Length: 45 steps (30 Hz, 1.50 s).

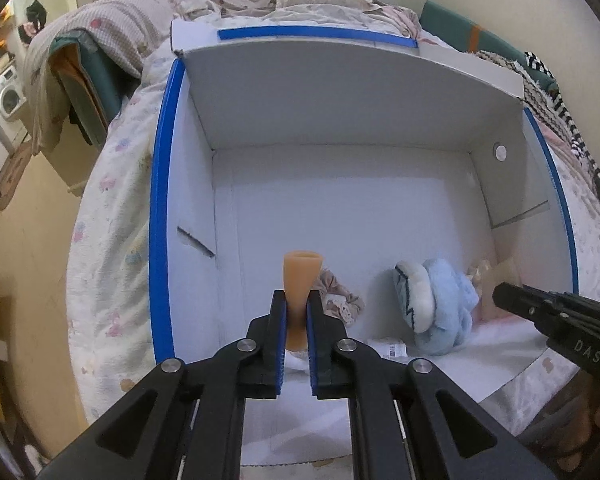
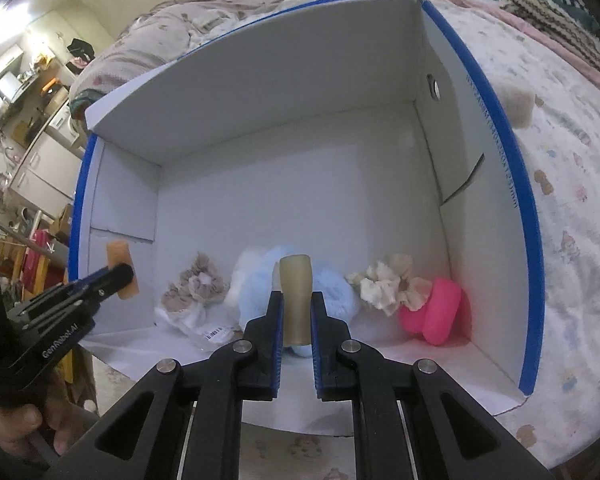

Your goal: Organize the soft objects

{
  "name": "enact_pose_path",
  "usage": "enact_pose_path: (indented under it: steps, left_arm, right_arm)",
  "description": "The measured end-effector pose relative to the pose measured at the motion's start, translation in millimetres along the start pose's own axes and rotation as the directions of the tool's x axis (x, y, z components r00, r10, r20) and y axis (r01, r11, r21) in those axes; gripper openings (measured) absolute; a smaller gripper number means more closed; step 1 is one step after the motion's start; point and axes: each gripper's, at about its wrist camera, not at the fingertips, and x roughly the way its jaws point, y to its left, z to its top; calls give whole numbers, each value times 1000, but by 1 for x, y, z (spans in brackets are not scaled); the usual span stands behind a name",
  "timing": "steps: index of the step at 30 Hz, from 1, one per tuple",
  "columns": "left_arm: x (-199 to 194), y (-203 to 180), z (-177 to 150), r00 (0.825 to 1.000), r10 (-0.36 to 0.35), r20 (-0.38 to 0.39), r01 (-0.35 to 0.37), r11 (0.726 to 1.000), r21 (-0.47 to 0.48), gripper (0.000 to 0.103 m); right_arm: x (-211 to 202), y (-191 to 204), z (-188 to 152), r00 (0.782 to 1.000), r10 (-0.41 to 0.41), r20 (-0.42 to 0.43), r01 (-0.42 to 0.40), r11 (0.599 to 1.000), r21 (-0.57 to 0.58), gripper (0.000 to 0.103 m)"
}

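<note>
A big white box [image 1: 340, 120] with blue-taped edges sits open on the bed [image 1: 112, 208], which is covered in a pale printed quilt. Both tools are held over the near end of it, pointing steeply down inside.

The left tool [image 1: 296, 312] is clamped on an orange rubbery piece [image 1: 301, 280]. The piece stands upright between the blue pads, squeezed thin at its waist, its flared top poking up above the tips. From the other side you can see the same orange piece [image 2: 120, 270] sticking out of that tool [image 2: 118, 276], close to the box's left wall, with a hand [image 2: 28, 428] wrapped round the handle.

The right tool [image 2: 296, 312] is closed on a yellowish, half-clear rubbery piece [image 2: 296, 284], also upright, its rounded top standing clear of the tips.

Along the near wall of the box lies a row of soft things. A beige frilly scrunchie [image 2: 198, 280] sits to the left, on something white and fluffy with a barcode tag. Beside it is a light blue plush toy [image 2: 332, 292], partly hidden behind the right tool. Then comes a cream scrunchie [image 2: 384, 282], and a bright pink squashy piece [image 2: 436, 312] is tucked in the right corner. The rest of the box floor is bare white card.
</note>
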Motion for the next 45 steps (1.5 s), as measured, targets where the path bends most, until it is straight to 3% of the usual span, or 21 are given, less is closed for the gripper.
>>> enact_pose_path:
  steps: [5,8,9,10,14,17,19,20,22,24,28,30,34,41,45]
  left_arm:
    - [-4,-6,2,1000,16,20,-16,1000,20,24]
    - [-5,-6,3,1000,9,15,-9,1000,21,51]
    - [-6,-5,3,1000,7,11,-7,1000,19,54]
    - [-7,-4,3,1000,8,13,-8,1000,15,54]
    - [-15,-1,4,999,16,45,-16,1000,2,55]
    - [-21,1,6,999,22,48,-21,1000,-15,55]
    - [-25,3,5,998,27,54,-26,999,-25,55]
    - [-27,4,5,998,30,58,-29,999,-29,55]
    - [-33,5,3,997,42,70,-39,999,-37,56]
    - [-40,7,1,994,55,92,-51,998,-41,75]
    - [-60,11,-5,985,86,152,-78,995,-57,82]
    - [-72,13,-9,980,76,183,-67,996,-59,94]
    - [-87,14,-19,973,94,212,-86,995,-47,96]
    - [-98,15,-51,966,128,223,-124,992,-28,97]
    - [-98,16,-74,970,110,216,-104,994,-39,96]
  right_arm:
    - [3,1,1,1000,-6,-5,6,1000,3,23]
    - [0,2,2,1000,-9,4,9,1000,4,37]
    - [-2,3,2,1000,-9,9,9,1000,3,50]
    - [-3,3,2,1000,-8,18,8,1000,4,65]
    - [-9,4,2,999,-19,47,19,1000,-1,71]
    - [-16,3,2,996,-28,85,27,1000,7,83]
    - [-23,5,3,992,-36,124,35,999,6,99]
    - [-27,6,2,988,-40,147,40,999,5,102]
    - [-34,9,2,982,-46,183,47,999,2,103]
    - [-42,11,-1,975,-49,217,51,999,-2,103]
    - [-60,18,-9,956,-69,284,80,996,-29,103]
    - [-68,22,-14,947,-68,314,85,996,-40,103]
    - [-77,31,-33,931,-91,352,119,991,-58,103]
    - [-80,44,-63,938,-75,339,110,990,-88,103]
    - [-82,46,-73,941,-68,333,102,991,-86,103]
